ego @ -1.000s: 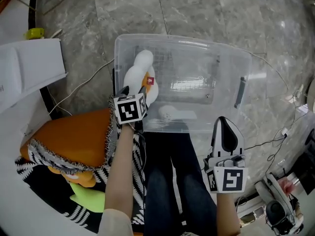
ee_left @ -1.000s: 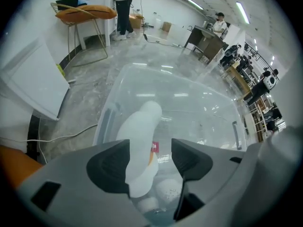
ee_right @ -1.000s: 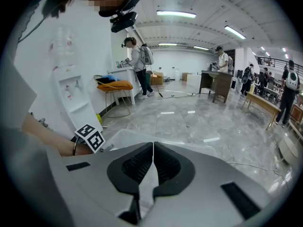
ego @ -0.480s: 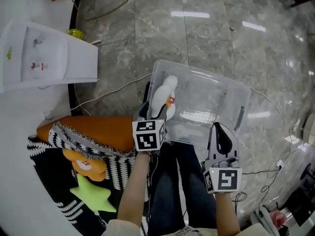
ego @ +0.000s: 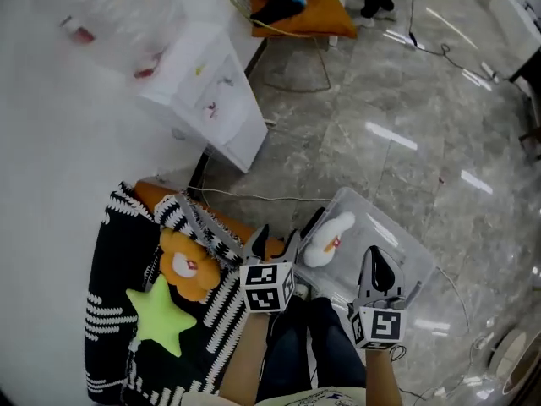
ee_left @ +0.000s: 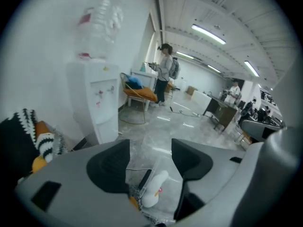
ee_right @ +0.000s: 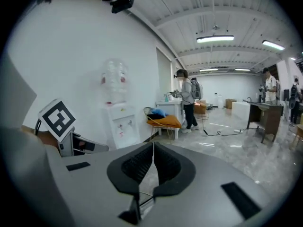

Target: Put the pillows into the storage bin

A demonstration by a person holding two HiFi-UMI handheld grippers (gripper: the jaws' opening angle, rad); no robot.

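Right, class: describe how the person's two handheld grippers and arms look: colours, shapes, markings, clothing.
Both the left gripper and right gripper have pale grey bodies and black, tapering jaws lined with ribbed black pads. Each carries a white cube printed with black square markers. The forearms are uncovered; a pale garment shows at the head view's bottom edge.
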